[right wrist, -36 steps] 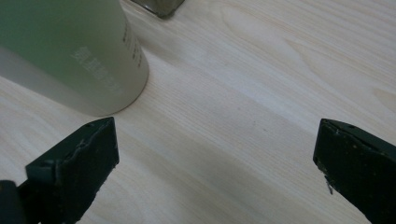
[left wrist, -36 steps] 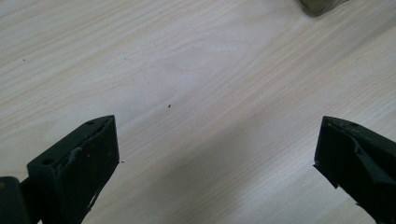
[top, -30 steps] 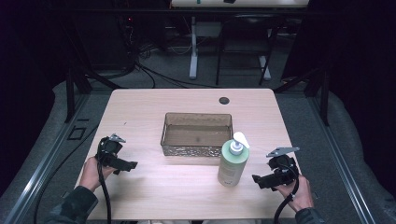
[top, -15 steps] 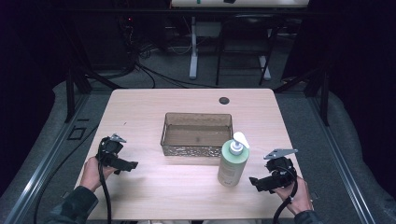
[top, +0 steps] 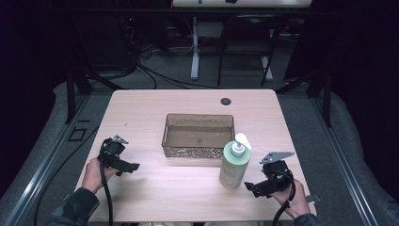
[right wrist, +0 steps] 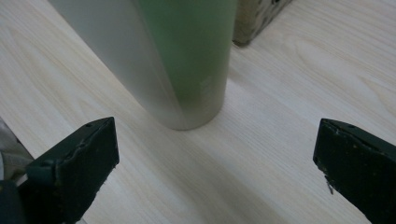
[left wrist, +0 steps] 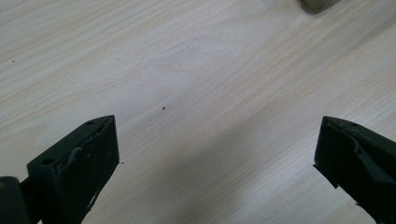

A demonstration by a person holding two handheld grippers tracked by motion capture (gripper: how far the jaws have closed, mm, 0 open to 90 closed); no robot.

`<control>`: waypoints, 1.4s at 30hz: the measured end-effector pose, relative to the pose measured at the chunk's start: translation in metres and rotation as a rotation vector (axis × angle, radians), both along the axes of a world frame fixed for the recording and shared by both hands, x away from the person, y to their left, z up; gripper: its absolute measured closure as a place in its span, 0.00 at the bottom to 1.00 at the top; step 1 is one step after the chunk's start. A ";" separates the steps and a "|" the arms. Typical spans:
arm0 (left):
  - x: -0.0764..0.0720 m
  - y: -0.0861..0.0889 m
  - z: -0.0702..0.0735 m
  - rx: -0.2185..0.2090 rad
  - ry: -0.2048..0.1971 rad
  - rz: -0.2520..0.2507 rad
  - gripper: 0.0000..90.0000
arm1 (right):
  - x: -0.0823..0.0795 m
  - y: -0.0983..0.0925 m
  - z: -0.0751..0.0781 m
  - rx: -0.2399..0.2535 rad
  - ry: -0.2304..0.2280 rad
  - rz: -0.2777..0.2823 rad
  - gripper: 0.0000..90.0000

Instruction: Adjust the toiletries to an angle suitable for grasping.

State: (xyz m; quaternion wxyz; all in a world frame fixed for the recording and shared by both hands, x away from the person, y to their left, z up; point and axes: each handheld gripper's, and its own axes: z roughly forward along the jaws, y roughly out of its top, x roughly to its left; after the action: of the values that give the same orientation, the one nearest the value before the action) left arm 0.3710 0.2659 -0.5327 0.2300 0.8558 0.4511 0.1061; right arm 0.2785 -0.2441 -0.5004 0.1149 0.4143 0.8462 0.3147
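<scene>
From above, a green pump bottle [top: 235, 162] stands on the table [top: 141, 113] just in front of the tray [top: 198, 135], with the right gripper [top: 251, 187] close beside its base and the left gripper [top: 131, 167] well apart. The left gripper view has wide-spread jaws over bare wood. In the right gripper view the jaws gape too, the bottle [right wrist: 187, 60] standing just ahead between them, untouched.

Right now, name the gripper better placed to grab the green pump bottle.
Right. The right gripper sits open just beside the pump bottle, its jaws already facing the base. The left gripper, also open, is across the table with bare wood ahead.
</scene>
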 end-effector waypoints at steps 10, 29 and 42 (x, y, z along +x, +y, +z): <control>-0.001 -0.002 0.001 0.003 -0.004 -0.004 0.00 | -0.002 0.011 0.003 0.019 -0.022 0.036 0.00; 0.002 -0.003 -0.001 0.014 0.005 -0.018 0.00 | 0.006 0.034 0.022 0.124 -0.152 0.059 0.00; 0.001 -0.004 -0.001 0.020 0.007 -0.023 0.00 | 0.004 0.038 0.034 0.162 -0.259 0.042 0.13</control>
State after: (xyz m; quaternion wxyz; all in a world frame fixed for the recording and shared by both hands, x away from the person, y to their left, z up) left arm 0.3723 0.2614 -0.5341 0.2212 0.8635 0.4409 0.1050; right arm 0.2822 -0.2064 -0.4667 0.1826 0.3603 0.8048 0.4349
